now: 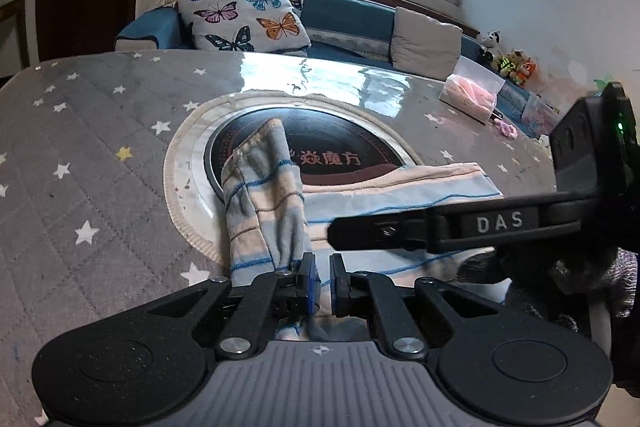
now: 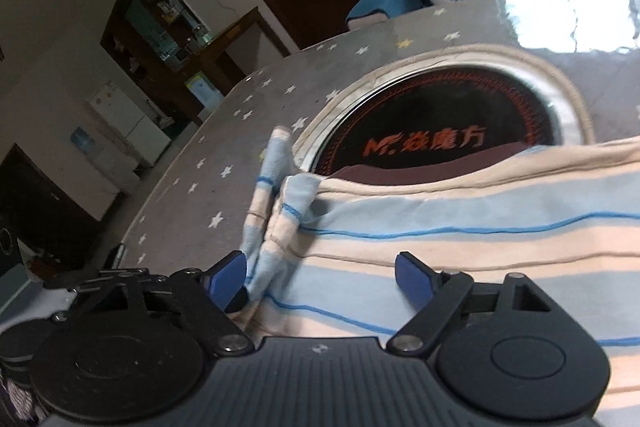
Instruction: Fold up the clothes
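A cream and light-blue striped garment (image 1: 400,195) lies flat on the table, partly over a round black hob (image 1: 352,143). My left gripper (image 1: 325,277) is shut on its near left part, and a sleeve (image 1: 264,203) stands up from the pinch in a bunched fold. From the right, a black finger (image 1: 400,229) of my right gripper reaches in just above the cloth. In the right wrist view my right gripper (image 2: 320,281) is open over the garment (image 2: 480,227), its blue pads wide apart. The bunched sleeve (image 2: 272,195) rises beside the left pad.
The table wears a grey quilted cover with stars (image 1: 100,147) under a glossy clear sheet. A plastic bag of pink items (image 1: 472,93) sits at the far right edge. Behind stand a blue sofa (image 1: 344,15), a butterfly cushion (image 1: 244,17) and small plush toys (image 1: 512,63).
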The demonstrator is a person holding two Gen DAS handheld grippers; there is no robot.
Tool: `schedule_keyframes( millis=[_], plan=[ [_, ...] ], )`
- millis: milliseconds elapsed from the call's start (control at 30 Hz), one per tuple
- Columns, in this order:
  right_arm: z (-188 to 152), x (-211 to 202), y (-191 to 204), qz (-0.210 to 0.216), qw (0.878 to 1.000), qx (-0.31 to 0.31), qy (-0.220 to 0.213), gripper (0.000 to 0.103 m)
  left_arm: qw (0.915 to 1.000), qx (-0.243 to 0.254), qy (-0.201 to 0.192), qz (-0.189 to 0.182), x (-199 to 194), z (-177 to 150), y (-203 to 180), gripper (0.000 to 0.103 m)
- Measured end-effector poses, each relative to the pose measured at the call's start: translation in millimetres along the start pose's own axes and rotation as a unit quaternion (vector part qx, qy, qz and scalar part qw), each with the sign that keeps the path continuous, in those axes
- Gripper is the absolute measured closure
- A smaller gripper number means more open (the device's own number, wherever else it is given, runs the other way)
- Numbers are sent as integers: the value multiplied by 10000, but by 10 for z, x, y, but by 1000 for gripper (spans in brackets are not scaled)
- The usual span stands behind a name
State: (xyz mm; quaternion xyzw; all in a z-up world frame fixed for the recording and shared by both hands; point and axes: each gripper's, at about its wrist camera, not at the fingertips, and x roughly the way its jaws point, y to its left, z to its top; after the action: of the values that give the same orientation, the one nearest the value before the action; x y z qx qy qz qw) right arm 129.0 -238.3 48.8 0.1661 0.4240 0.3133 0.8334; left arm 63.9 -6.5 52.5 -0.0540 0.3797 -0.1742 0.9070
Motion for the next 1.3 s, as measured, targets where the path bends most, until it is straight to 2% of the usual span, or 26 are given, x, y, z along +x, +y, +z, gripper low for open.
schedule_keyframes(
  millis=[267, 333, 400, 433, 467, 500, 600, 633, 733, 867, 967, 1133, 1300],
  plan=[
    [91, 380, 154, 407, 9987, 225, 218, 31, 9999, -11, 46, -103, 25, -59, 1, 95],
    [103, 494, 170, 483, 9977, 317, 345, 41, 9999, -44, 57, -145, 20, -75, 23, 95],
    [107, 576, 171, 600, 9963, 440, 434, 57, 9999, -36, 59, -152, -4, -96, 38, 94],
    [105, 602, 171, 626, 9959, 470, 456, 60, 9999, -25, 53, -154, -24, -105, 46, 94],
    [95, 619, 169, 626, 9958, 486, 458, 68, 9999, -5, 36, -168, -57, -113, 55, 93],
    [90, 631, 165, 625, 9958, 491, 464, 80, 9998, 21, 16, -194, -91, -119, 55, 91],
    [84, 623, 132, 627, 9956, 526, 457, 88, 9993, 106, -111, -353, -233, -137, 80, 70],
    [84, 607, 122, 617, 9958, 523, 431, 88, 9990, 158, -176, -391, -288, -146, 80, 60],
    [96, 523, 122, 600, 9966, 452, 348, 89, 9977, 324, -408, -442, -460, -153, 60, 54],
    [128, 340, 77, 474, 9981, 320, 215, 92, 9956, 442, -724, -409, -592, -97, 6, 26],
    [164, 135, -32, 298, 9992, 263, 80, 93, 9948, 478, -802, -414, -569, -43, -67, 13],
    [203, -230, -242, -80, 9997, 218, -104, 94, 9951, 637, -626, -419, -298, 11, -245, 5],
    [241, -549, -521, -481, 9981, 288, -263, 94, 9959, 835, -289, -167, 122, 64, -426, 5]
  ],
)
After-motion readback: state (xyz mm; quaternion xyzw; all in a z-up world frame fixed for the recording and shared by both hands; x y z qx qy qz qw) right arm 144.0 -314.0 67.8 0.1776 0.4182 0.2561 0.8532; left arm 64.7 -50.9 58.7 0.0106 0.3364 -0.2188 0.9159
